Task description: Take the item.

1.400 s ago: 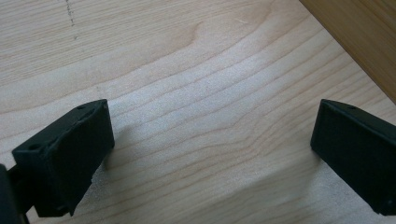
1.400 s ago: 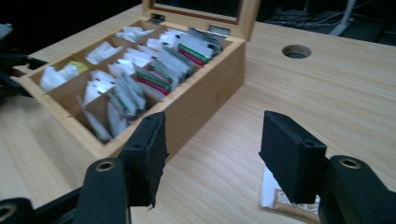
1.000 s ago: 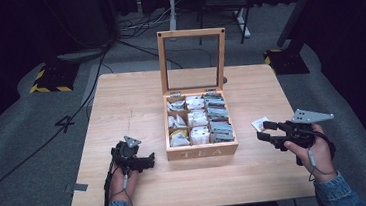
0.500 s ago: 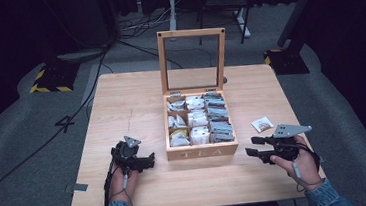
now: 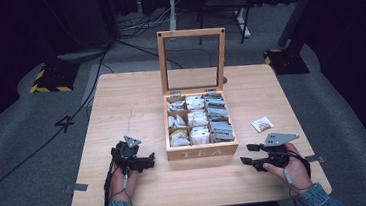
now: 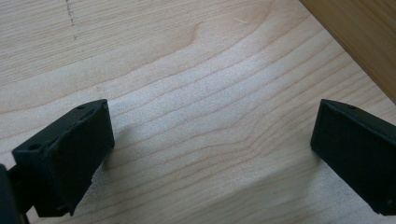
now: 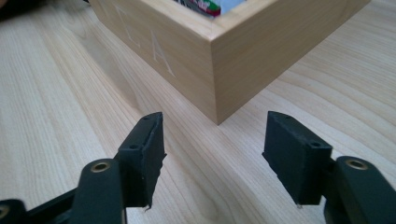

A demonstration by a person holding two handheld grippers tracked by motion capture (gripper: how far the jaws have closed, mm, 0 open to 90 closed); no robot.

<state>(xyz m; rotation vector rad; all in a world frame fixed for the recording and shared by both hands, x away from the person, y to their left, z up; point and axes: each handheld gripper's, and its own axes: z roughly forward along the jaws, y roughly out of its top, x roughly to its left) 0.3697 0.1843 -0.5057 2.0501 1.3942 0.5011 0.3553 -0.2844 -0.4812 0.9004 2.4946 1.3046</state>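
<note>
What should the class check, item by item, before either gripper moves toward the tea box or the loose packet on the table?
1. Lid upright, box open: ok.
2. Left gripper open, nothing between its jaws: ok.
3. Right gripper open, nothing held, aimed at the box's front corner: ok.
4. Packet lying free on the table, apart from the box: ok.
5. Room in a compartment for the packet: cannot tell.

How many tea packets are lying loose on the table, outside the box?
1: a single tea packet lies on the table, right of the tea box. Others stay in its compartments.
</note>
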